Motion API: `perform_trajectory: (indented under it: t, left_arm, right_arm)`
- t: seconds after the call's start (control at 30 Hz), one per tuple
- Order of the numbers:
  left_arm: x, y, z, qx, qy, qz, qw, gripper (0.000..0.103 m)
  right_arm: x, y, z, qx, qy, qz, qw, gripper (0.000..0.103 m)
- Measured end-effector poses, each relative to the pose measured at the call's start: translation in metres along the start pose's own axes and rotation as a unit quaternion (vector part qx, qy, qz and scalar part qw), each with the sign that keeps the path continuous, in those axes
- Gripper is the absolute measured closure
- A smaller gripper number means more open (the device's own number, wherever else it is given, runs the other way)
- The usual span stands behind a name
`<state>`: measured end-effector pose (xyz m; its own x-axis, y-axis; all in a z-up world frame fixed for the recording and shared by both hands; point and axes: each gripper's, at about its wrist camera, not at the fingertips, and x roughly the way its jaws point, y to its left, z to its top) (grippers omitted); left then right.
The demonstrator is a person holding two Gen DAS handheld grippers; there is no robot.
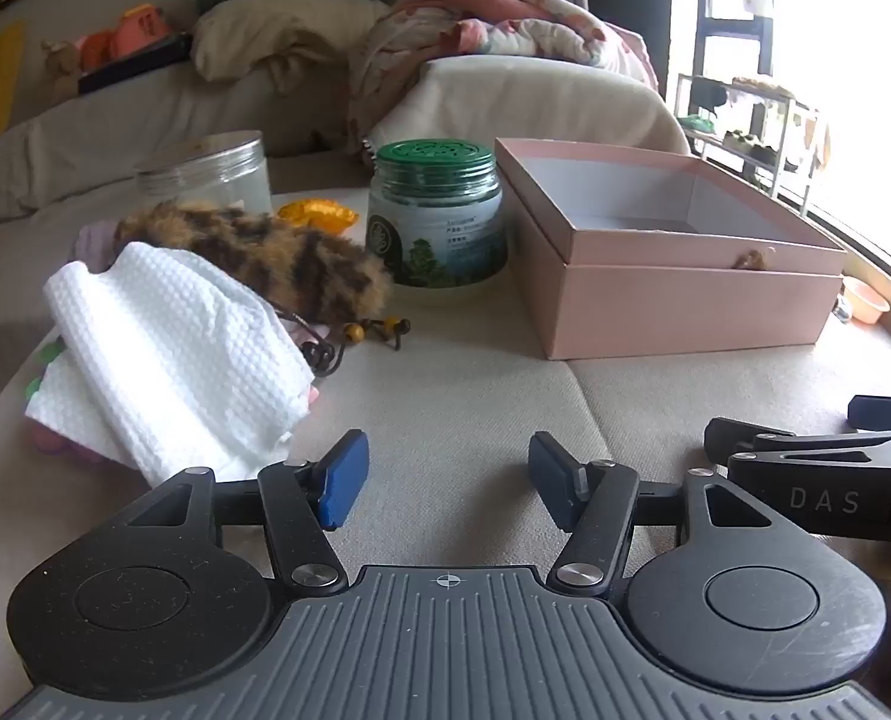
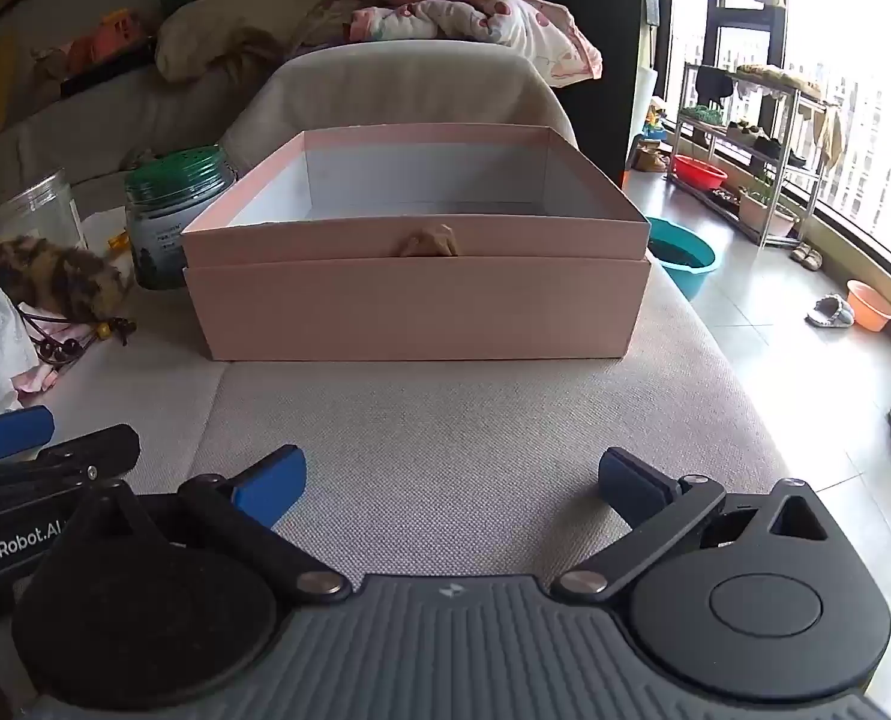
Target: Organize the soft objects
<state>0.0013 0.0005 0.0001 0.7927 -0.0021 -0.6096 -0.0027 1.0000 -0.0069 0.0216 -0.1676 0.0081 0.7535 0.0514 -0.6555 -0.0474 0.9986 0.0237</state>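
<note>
The soft things lie in one heap at about ten o'clock in the left wrist view, on the beige sofa cushion point(image 1: 475, 372): one white waffle-textured cloth point(image 1: 169, 354) draped over the front, and one furry tiger-striped pouch point(image 1: 265, 252) behind it, its beaded cord point(image 1: 355, 336) trailing toward the middle. Something pink shows under the cloth — too hidden to name.

By the look of it, the cloth is light and limp; it will sag and unfold if pinched at one corner, so a bite on the thick folded edge nearest the left hand-held gripper point(image 1: 445, 480) seems best. The pouch should squash easily and not slip — take it across its middle, not by the cord.

One open pink box point(image 2: 415, 276) stands at twelve o'clock in the right wrist view, seemingly empty, and looks the likely place for them. Beside it, at ten o'clock, are two jars: one green-lidded jar point(image 1: 433, 216), one clear jar point(image 1: 205, 174).

The left hand-held gripper is fairly wide and holds nothing; the right hand-held gripper point(image 2: 451, 492) is spread wide, also with nothing between its pads.
</note>
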Motion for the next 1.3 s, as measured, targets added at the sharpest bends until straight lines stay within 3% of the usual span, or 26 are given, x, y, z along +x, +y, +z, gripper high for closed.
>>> perform_trajectory:
  t: [0.07,1.3]
  left_arm:
    - [-0.0001,-0.0015,-0.0003,0.009,-0.012,0.012,0.9998,0.038]
    - [0.0003,-0.0002,0.0002,0.002,-0.008,0.008,0.9999,0.038]
  right_arm:
    - [-0.0007,0.001,-0.0001,-0.01,-0.007,-0.006,1.0,0.0]
    - [-0.0001,0.0013,-0.0008,0.001,-0.001,-0.002,1.0,0.0]
